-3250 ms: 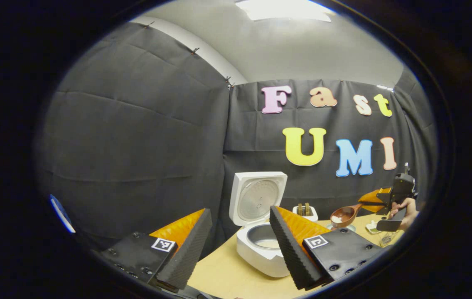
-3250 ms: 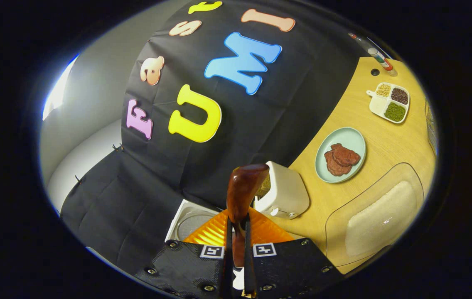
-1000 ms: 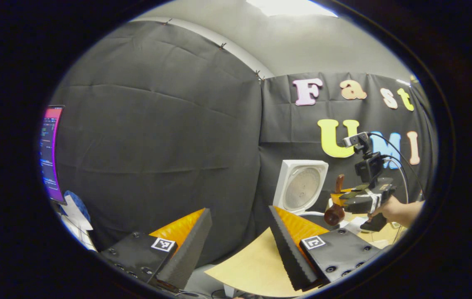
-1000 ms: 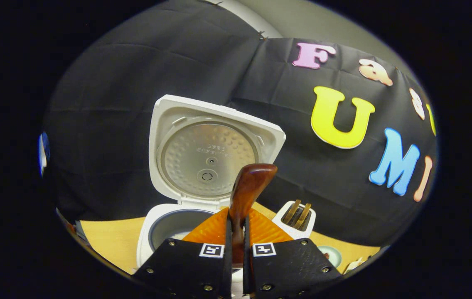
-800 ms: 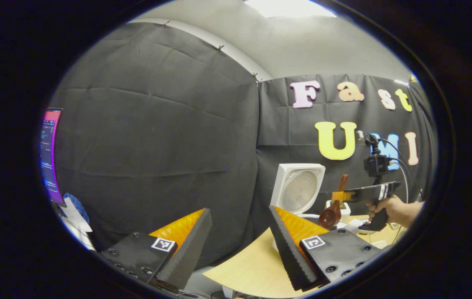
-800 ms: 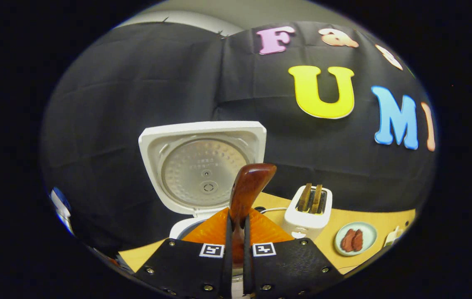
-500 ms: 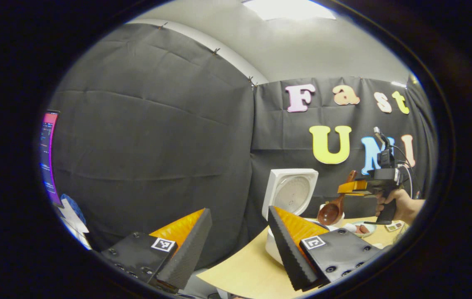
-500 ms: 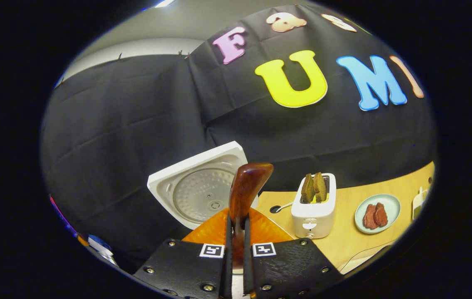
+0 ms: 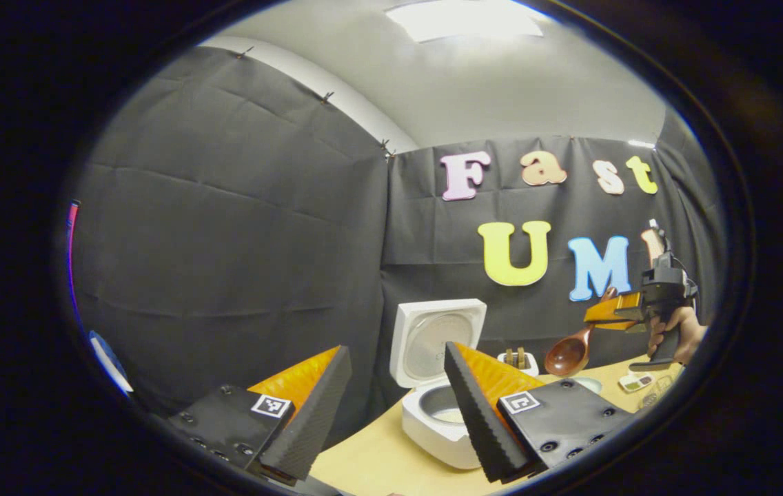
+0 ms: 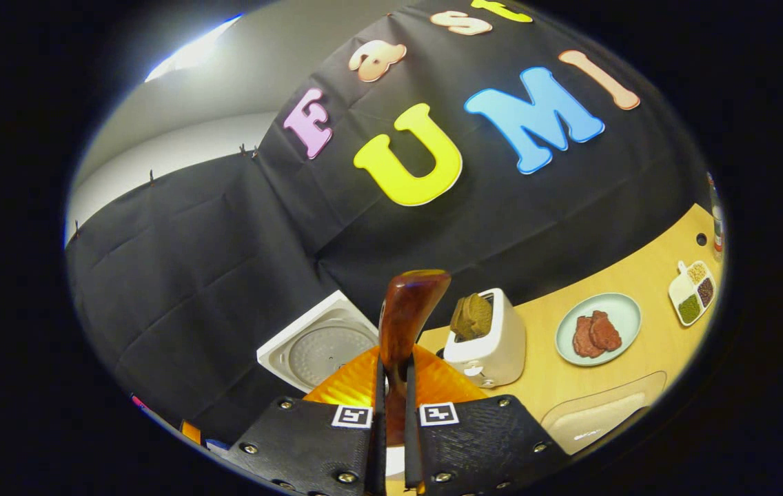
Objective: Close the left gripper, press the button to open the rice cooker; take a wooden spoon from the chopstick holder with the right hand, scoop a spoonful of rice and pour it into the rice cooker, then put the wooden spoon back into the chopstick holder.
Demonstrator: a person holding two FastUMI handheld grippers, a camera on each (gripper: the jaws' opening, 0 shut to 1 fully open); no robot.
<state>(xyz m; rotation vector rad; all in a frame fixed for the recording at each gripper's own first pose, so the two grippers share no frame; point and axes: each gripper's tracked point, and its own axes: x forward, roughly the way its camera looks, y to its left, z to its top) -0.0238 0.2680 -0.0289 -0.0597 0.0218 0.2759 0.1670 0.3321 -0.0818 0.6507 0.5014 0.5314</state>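
Rice cooker (image 9: 436, 386) sits on the tabletop (image 9: 371, 468) with lid up, some rice visible in the inner pot. Right gripper (image 10: 391, 427) has its fingers clamped on the wooden spoon (image 10: 405, 317) handle; seen from the left gripper view the spoon bowl hangs in the air right of the rice cooker, above the toaster (image 9: 521, 361). Left gripper (image 9: 391, 406) fingers apart, holding nothing, in front of the rice cooker.

Glossy, dark-stained wood on the wooden spoon (image 10: 405, 313); smooth white plastic on the rice cooker (image 9: 433, 430), dull dimpled metal inside its lid (image 9: 436, 337). Pale matt wood-grain on the table (image 10: 646, 344); creased matt cloth on the booth wall (image 9: 226, 227).
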